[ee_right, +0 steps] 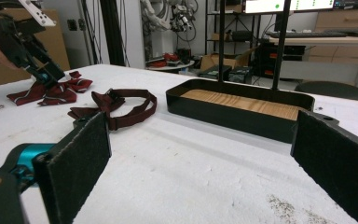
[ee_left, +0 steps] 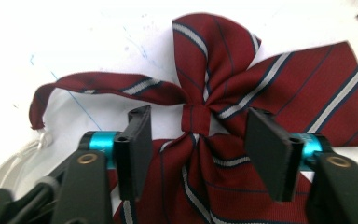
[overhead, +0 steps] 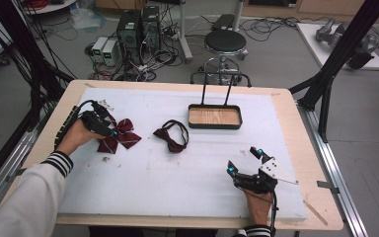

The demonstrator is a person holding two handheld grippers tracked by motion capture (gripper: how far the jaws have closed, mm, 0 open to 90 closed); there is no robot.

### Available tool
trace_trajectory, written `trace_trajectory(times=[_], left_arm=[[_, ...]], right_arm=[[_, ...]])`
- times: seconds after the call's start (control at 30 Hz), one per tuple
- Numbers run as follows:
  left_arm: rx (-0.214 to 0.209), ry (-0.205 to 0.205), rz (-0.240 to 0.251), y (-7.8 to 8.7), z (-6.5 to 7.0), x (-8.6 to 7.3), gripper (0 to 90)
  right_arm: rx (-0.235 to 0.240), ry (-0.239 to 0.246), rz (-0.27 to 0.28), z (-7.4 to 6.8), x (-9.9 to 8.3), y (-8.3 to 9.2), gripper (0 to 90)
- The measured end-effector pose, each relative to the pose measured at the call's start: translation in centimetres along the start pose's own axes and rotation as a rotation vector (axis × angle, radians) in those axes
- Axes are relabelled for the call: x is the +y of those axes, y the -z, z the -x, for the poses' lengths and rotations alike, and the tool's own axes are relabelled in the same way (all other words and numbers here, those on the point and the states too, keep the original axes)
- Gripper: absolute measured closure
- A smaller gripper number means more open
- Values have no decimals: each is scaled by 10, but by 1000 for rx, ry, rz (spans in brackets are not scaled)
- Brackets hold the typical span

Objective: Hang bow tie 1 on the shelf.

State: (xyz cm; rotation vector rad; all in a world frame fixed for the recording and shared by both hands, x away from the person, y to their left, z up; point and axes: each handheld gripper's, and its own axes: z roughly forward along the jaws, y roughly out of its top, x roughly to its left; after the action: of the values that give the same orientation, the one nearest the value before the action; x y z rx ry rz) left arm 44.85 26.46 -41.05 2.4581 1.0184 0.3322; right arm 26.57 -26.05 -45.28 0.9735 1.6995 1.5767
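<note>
A maroon striped bow tie lies at the left of the white mat. My left gripper hovers low over it, one jaw on each side of the centre knot; the pads stand apart from the knot, so it is open. From the right gripper view, that left gripper tips down onto the tie. A darker bow tie with a strap lies mid-mat. My right gripper rests at the front right, wide open with nothing between its jaws.
A black tray with a wooden floor and a tall handle stands at the back of the mat. Beyond the table are a stool, computer towers and cables. Black frame posts flank the right side.
</note>
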Motion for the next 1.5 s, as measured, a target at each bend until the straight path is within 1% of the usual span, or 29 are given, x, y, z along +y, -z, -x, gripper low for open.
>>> trace_trajectory(times=[0.03,0.1,0.17,0.23,0.3,0.4,0.43,0.47,0.5,0.6,0.77,0.97,1.0,1.07,1.17,1.23,1.27,1.33,1.4,1.43,1.5], left_arm=[[2,6,-10,-1,0,0,447],[-2,12,-24,-2,0,-1,491],[-6,22,-28,-3,-1,-1,504],[-5,23,-31,-4,-1,-1,508],[-9,20,-33,-5,-1,-1,533],[-15,28,-36,-5,-1,-1,580],[-21,30,-40,-5,-2,-1,631],[-25,36,-36,-5,-2,-1,631],[-23,39,-37,-5,-2,-1,651],[-22,45,-37,-4,-2,-1,734],[-2,38,-37,-4,0,0,748],[15,37,9,0,1,-3,750],[17,34,23,1,1,-4,751],[15,37,42,4,1,-5,751],[36,35,64,8,2,-7,752],[46,32,98,11,4,-8,752],[45,29,113,13,4,-8,752],[40,36,151,17,6,-8,752],[22,43,173,22,6,-8,752],[20,47,186,23,7,-7,752],[19,40,207,26,9,-7,752]], right_arm=[[0,-2,0,0,0,0,40],[0,-2,-1,0,0,0,40],[0,-3,-1,0,0,0,40],[0,-2,-1,0,0,0,40],[0,-2,-1,0,0,0,40],[0,-1,-1,0,0,0,40],[0,0,0,0,0,0,40],[0,0,0,0,0,0,40],[1,1,1,0,0,0,40],[0,-2,-1,0,0,0,40],[0,-1,-1,0,0,0,40],[1,2,1,0,0,0,40],[1,3,1,0,0,0,40],[0,4,1,0,0,0,40],[0,5,3,0,0,0,40],[-2,7,0,0,0,0,40],[-3,7,1,0,0,0,41],[-2,7,0,0,0,0,40],[-3,8,1,0,0,0,40],[-3,8,1,0,0,0,40],[-2,7,0,0,0,0,40]])
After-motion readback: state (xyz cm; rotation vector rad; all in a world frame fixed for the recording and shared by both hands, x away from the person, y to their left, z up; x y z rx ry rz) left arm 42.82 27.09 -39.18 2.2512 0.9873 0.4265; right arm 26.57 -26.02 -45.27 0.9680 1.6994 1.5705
